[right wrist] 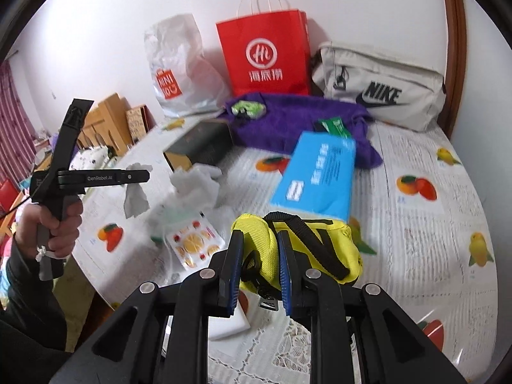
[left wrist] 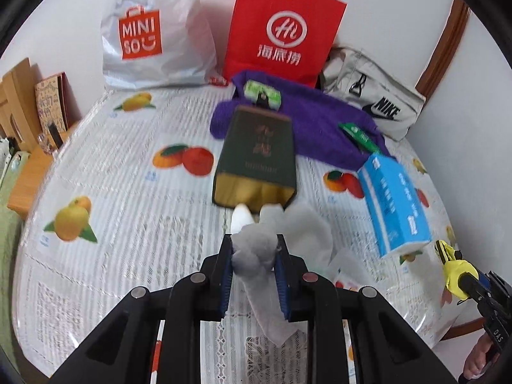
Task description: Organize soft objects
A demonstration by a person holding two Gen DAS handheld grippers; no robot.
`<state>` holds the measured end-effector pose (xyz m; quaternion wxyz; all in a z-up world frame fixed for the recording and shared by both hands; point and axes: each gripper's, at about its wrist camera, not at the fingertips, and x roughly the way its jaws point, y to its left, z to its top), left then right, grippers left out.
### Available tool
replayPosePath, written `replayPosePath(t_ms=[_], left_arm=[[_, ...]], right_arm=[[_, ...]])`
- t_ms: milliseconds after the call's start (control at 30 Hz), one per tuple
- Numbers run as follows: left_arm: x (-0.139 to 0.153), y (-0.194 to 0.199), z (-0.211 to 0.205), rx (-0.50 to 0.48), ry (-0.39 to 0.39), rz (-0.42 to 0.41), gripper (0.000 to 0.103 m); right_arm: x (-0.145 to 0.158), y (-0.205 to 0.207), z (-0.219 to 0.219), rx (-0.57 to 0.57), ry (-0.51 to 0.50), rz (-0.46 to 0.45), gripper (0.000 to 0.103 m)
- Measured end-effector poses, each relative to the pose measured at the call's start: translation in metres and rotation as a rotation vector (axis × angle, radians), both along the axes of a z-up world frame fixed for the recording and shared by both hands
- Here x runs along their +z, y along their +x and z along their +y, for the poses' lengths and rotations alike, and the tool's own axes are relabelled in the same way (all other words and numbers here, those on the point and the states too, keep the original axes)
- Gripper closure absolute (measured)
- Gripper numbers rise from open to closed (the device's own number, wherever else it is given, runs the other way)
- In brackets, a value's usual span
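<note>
My left gripper (left wrist: 255,244) is shut on a bunched grey-white cloth (left wrist: 252,256) whose tail hangs down between the fingers. From the right wrist view that gripper (right wrist: 145,176) is held above the table by a hand, the cloth (right wrist: 136,200) dangling from it. More grey-white cloth (right wrist: 195,185) lies crumpled on the table by a dark green box (left wrist: 256,156). My right gripper (right wrist: 260,239) is shut on a yellow pouch (right wrist: 339,243) with black straps. A purple towel (left wrist: 307,124) lies further back.
A blue tissue pack (right wrist: 316,172) tilts with its near end over the yellow pouch. Against the wall stand a white Miniso bag (left wrist: 150,32), a red paper bag (left wrist: 281,28) and a beige Nike bag (right wrist: 380,92). A fruit-print packet (right wrist: 195,246) lies on the round table (left wrist: 112,198).
</note>
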<state>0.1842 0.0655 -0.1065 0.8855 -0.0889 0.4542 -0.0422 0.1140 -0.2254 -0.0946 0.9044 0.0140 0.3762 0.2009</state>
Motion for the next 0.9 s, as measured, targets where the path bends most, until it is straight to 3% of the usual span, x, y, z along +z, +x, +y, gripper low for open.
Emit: replayPosePath(t_ms=[367,900], left_arm=[[0.029,0.026,0.011,0.026,0.008,-0.040,0.080],[0.041,0.106,0.014,0.021,0.010,-0.048,0.080]], right_arm=[[0.039,0.033,-0.003,-0.003,0.019,-0.083,0.082],[0.043,0.143,-0.002,-0.031,0.019,-0.078,0.082]])
